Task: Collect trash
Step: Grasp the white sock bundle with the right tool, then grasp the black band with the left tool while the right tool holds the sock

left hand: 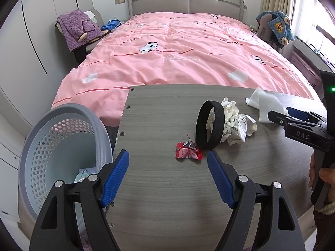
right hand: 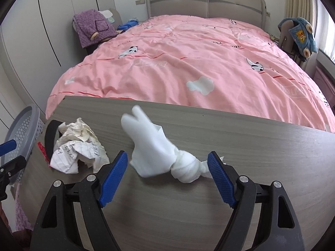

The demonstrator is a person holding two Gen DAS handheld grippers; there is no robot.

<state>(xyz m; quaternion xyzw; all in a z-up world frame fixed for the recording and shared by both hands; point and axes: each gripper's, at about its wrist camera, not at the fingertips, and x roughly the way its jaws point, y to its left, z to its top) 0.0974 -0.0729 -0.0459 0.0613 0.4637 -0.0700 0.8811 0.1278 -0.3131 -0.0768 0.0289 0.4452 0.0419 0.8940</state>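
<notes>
A red snack wrapper lies on the grey wooden table, just beyond the fingertips of my left gripper, whose jaws stand open and empty. Behind it are a black tape ring on edge and crumpled written paper. In the right wrist view a white tissue with a twisted end lies between the spread fingers of my right gripper. The twisted end reaches the right finger; the left pad stands apart from it. The grey perforated basket stands left of the table with some litter at its bottom.
A bed with a pink quilt fills the space behind the table. White wardrobe doors run along the left. Chairs draped with a purple garment and a blue one flank the bed. A hand holds the right gripper's handle.
</notes>
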